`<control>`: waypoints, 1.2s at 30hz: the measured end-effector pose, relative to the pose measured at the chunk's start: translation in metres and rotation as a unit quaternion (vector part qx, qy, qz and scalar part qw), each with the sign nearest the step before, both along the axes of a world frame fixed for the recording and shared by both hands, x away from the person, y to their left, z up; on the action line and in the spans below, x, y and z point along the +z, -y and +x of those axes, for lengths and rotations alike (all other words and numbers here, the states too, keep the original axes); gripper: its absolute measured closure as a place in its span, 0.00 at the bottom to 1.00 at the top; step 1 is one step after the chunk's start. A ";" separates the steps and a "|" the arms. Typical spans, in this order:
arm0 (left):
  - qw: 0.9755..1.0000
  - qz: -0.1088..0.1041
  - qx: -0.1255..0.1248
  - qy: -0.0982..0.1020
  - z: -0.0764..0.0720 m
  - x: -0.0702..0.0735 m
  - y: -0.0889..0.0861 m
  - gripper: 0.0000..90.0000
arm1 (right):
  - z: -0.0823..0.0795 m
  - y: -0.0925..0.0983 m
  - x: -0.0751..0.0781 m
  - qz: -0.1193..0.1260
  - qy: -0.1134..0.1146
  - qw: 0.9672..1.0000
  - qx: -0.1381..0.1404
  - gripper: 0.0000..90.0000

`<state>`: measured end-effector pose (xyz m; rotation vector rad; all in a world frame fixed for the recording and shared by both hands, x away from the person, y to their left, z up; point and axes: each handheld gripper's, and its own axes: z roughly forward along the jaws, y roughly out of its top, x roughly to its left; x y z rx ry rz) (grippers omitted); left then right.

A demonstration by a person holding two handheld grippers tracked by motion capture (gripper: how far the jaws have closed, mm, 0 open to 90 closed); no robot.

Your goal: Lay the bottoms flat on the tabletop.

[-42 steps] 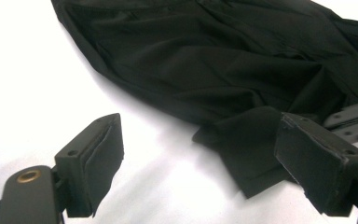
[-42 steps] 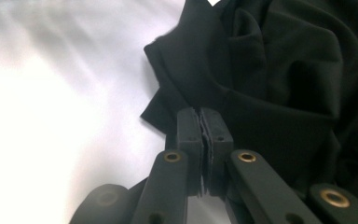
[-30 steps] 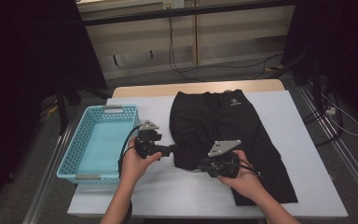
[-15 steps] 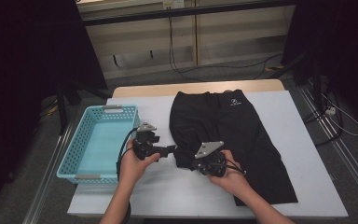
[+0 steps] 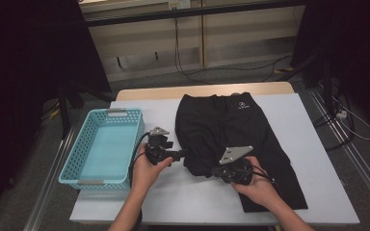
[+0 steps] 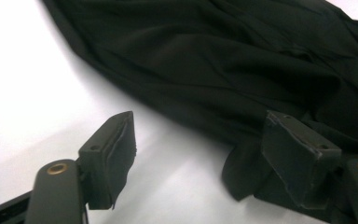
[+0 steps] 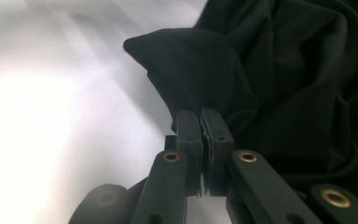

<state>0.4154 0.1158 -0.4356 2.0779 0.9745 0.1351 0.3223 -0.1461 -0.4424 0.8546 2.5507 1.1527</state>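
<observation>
A black garment (image 5: 226, 127) with a small white logo lies flat on the white table (image 5: 298, 115). My right gripper (image 5: 213, 171) is at its lower left edge. In the right gripper view the jaws (image 7: 200, 119) are shut on a raised pinch of the black garment (image 7: 298, 70). My left gripper (image 5: 180, 155) points at the garment's left edge from the left. Its jaws (image 6: 198, 133) have just been closing and still stand open. Bare table lies between them, and the garment's (image 6: 214, 56) hem lies against the right-hand pad (image 6: 298, 154).
A light blue plastic basket (image 5: 101, 181) stands at the table's left side, close behind my left hand. Cables run across the floor beyond the table's far wooden edge. White tabletop lies in front of the garment and to its right.
My right gripper went left to the garment's edge, closed on the fabric, then drew back right. My left gripper stayed in place.
</observation>
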 end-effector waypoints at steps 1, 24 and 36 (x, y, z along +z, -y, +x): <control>1.000 0.006 -0.004 0.000 0.000 -0.002 0.003 0.34 | -0.001 0.001 -0.001 -0.001 -0.001 1.000 -0.002 0.97; 1.000 0.014 -0.004 -0.018 0.010 0.012 -0.010 0.99 | 0.009 0.001 0.008 0.051 0.017 0.998 -0.032 0.96; 0.999 0.024 0.026 -0.007 0.018 0.015 -0.018 0.99 | 0.001 0.012 0.011 0.051 0.026 0.997 -0.050 0.90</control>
